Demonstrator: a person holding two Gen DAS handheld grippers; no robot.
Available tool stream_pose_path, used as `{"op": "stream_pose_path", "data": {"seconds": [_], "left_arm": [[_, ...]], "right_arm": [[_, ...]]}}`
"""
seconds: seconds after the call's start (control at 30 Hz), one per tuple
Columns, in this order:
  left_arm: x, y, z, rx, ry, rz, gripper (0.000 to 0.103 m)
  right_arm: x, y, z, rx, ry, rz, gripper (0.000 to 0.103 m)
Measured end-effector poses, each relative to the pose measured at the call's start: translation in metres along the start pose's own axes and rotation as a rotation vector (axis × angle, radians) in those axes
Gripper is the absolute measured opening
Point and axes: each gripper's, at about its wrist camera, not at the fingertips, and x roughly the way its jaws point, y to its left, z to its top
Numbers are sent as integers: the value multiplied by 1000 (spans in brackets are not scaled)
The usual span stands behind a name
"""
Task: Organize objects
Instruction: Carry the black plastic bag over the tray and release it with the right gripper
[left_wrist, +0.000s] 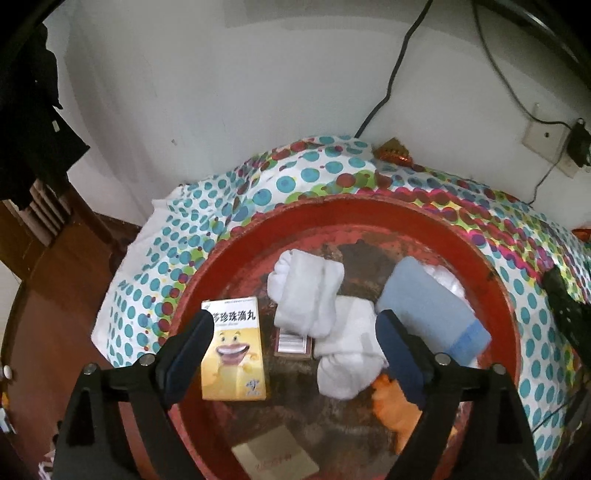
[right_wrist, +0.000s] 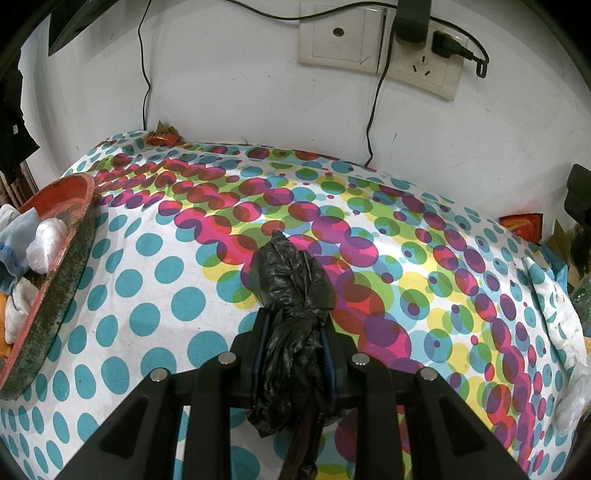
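Observation:
In the left wrist view, my left gripper (left_wrist: 295, 321) hangs open over a round red tray (left_wrist: 332, 206), with nothing between its fingers. In the tray lie a yellow box with a cartoon face (left_wrist: 232, 354), two rolled white socks (left_wrist: 310, 295), a grey-blue pouch (left_wrist: 432, 306), a small striped box (left_wrist: 293, 343), an orange item (left_wrist: 395, 406) and a beige card (left_wrist: 273, 458). In the right wrist view, my right gripper (right_wrist: 293, 317) is shut on a crumpled black plastic bag (right_wrist: 291, 288) above the spotted cloth (right_wrist: 166, 295). The red tray (right_wrist: 62, 266) shows at the left edge.
The dotted cloth (left_wrist: 207, 236) covers the whole surface, which backs onto a white wall. Cables and wall sockets (right_wrist: 424, 62) hang behind. A foil wrapper (right_wrist: 162, 138) lies at the back corner and an orange packet (right_wrist: 521, 225) at the right. Wooden furniture (left_wrist: 55, 295) stands left.

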Motion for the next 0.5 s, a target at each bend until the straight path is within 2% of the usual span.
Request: {"op": "stream_pose_path", "data": {"seconds": [0.07, 0.23, 0.5], "left_arm": [[-8, 0, -6, 8, -8, -1, 96], [-14, 0, -28, 16, 19, -24, 98], [-19, 7, -58, -7, 40, -48, 98]], "right_arm": [[1, 1, -1, 15, 4, -8, 26], [-4, 5, -2, 23, 18, -31, 24], [-41, 31, 3, -7, -27, 58, 24]]}}
